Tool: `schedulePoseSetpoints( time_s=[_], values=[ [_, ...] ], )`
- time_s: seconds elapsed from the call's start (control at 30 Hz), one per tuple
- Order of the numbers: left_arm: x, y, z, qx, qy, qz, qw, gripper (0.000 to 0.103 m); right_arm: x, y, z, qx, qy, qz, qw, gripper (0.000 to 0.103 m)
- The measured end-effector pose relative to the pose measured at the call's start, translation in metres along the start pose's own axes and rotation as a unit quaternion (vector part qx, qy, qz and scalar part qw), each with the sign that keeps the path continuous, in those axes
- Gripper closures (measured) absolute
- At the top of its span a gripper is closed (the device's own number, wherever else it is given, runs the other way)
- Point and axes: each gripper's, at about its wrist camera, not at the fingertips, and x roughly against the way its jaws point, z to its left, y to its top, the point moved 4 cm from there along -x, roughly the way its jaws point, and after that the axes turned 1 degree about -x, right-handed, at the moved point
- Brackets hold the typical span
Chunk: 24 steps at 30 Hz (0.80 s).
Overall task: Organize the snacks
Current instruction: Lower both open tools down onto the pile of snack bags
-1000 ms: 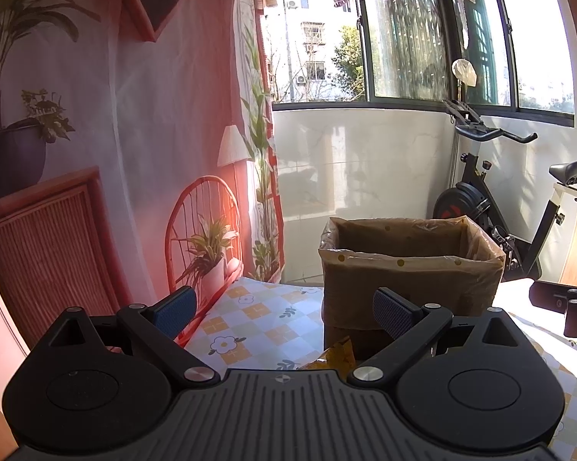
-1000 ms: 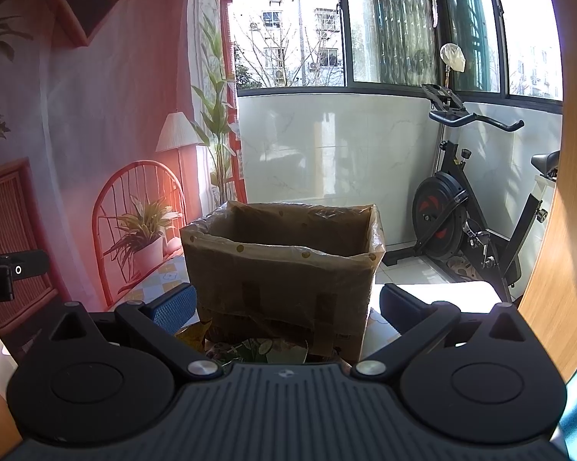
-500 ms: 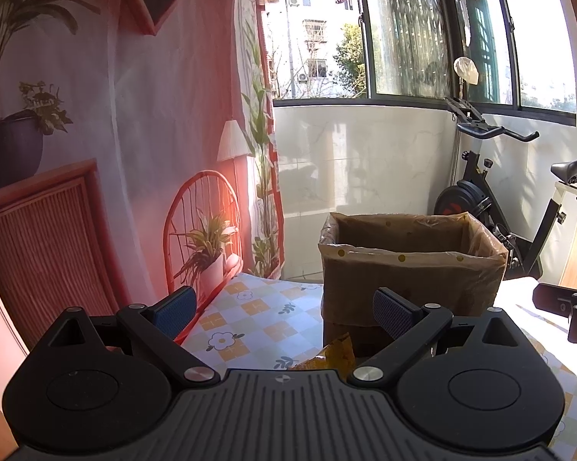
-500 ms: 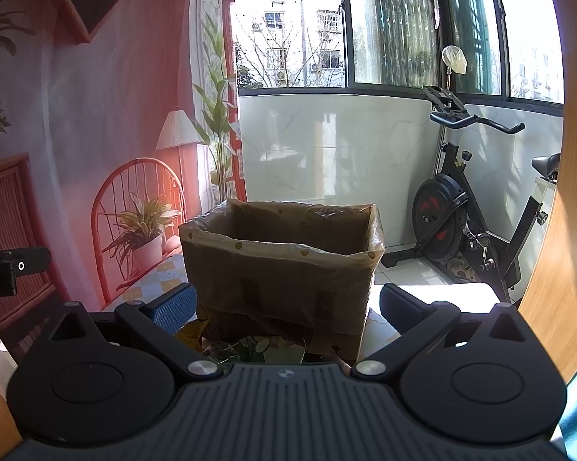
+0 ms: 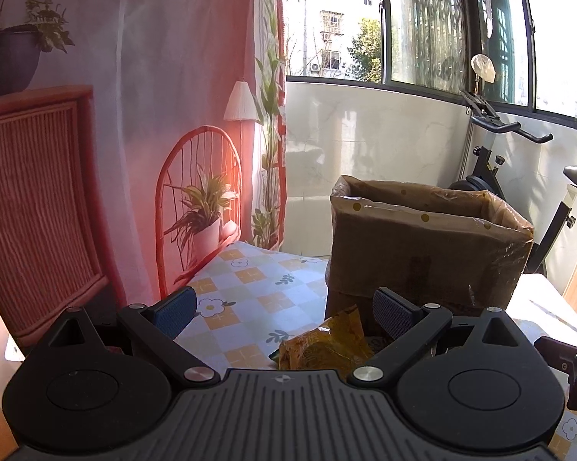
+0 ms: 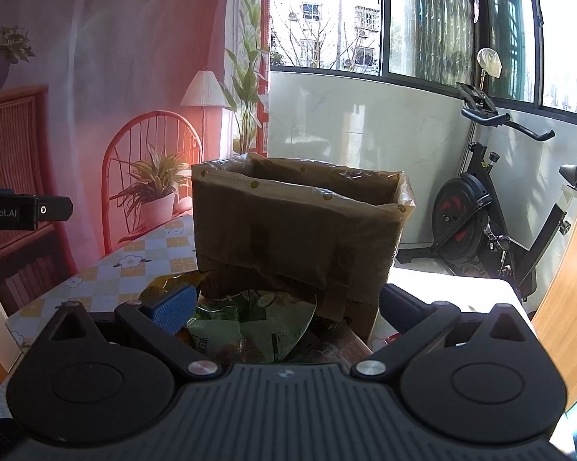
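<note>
A brown cardboard box [image 5: 426, 253] lined with clear plastic stands open on the checked tablecloth [image 5: 250, 288]; it also shows in the right wrist view [image 6: 296, 230]. A yellow snack packet [image 5: 323, 345] lies in front of the box, between the open fingers of my left gripper [image 5: 284, 313]. A green snack packet [image 6: 250, 330] lies at the box's foot, between the open fingers of my right gripper [image 6: 284, 307]. A dark yellowish packet [image 6: 173, 282] lies beside it, behind the left fingertip. Neither gripper holds anything.
An exercise bike [image 6: 492, 226] stands on the floor behind the table to the right. A printed backdrop [image 5: 115, 115] with a chair and plants hangs along the table's left side. The other gripper's body [image 6: 19, 211] shows at the left edge. A wooden panel [image 6: 569, 288] is at right.
Both grippers have tilted down and come closer to the table, so the snack packets in front of the box now show more fully. Both stay open.
</note>
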Motion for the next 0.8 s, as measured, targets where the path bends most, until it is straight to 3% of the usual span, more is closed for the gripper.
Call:
schedulePoseSetpoints(
  time_s=[0.13, 0.33, 0.5, 0.7, 0.8],
  values=[
    [-0.007, -0.011, 0.008, 0.044, -0.048, -0.010, 0.9978, 0.004, -0.022, -0.025, -0.005, -0.021, 0.004, 0.036, 0.999, 0.000],
    [-0.022, -0.019, 0.003, 0.017, -0.024, -0.013, 0.9995, 0.003, -0.045, -0.057, -0.008, -0.044, -0.010, 0.098, 0.994, 0.000],
    [-0.048, -0.044, -0.002, 0.002, -0.016, 0.036, 0.9992, 0.004, -0.066, -0.079, -0.003, -0.083, 0.036, 0.158, 0.983, 0.000],
    [-0.059, -0.066, 0.013, 0.025, -0.015, 0.083, 0.9961, 0.006, -0.080, -0.094, -0.007, -0.135, 0.019, 0.203, 0.970, 0.000],
    [-0.064, -0.073, 0.022, 0.037, -0.009, 0.096, 0.9946, 0.006, -0.087, -0.093, -0.005, -0.143, 0.013, 0.203, 0.968, 0.000]
  ],
)
